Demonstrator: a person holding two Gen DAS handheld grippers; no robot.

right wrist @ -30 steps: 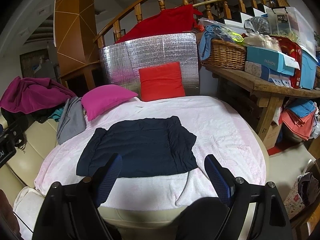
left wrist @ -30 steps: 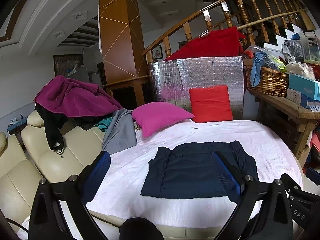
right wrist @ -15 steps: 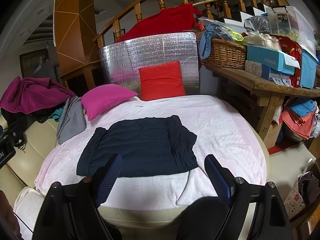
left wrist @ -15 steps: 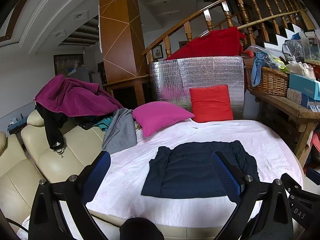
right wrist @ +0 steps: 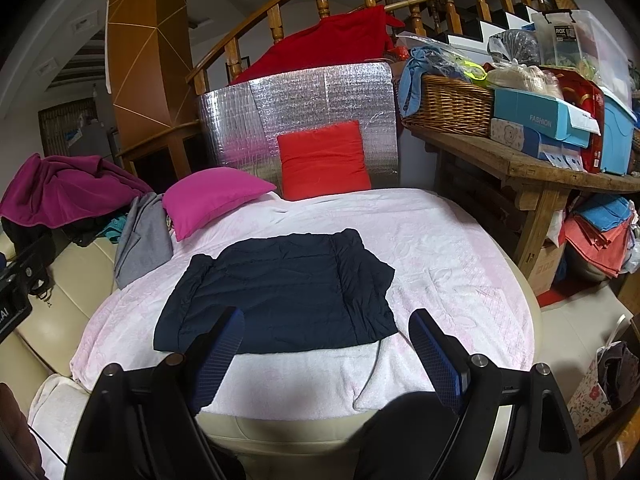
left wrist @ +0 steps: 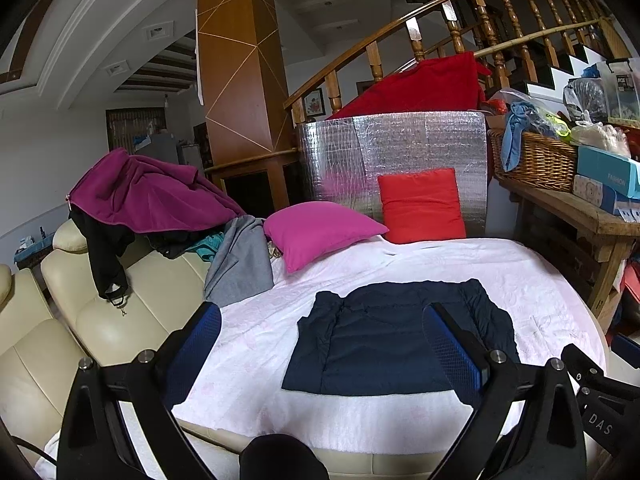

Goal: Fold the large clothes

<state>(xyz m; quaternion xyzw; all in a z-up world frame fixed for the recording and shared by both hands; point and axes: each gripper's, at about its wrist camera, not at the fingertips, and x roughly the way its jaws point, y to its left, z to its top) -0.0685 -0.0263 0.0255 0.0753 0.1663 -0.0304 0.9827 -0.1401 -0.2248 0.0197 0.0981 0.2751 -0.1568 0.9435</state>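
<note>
A dark navy garment (left wrist: 396, 340) lies flat on the pale pink cover (left wrist: 520, 272) of a round bed, with both side parts folded inward into a rough rectangle. It also shows in the right wrist view (right wrist: 280, 292). My left gripper (left wrist: 320, 344) is open and empty, held above the bed's near edge, short of the garment. My right gripper (right wrist: 326, 344) is open and empty too, just in front of the garment's near hem.
A magenta pillow (left wrist: 320, 232) and a red pillow (left wrist: 420, 204) lie at the bed's far side before a silver foil panel (left wrist: 392, 152). A cream sofa (left wrist: 100, 312) with heaped clothes (left wrist: 148, 196) stands left. A wooden bench (right wrist: 520, 160) with a basket and boxes stands right.
</note>
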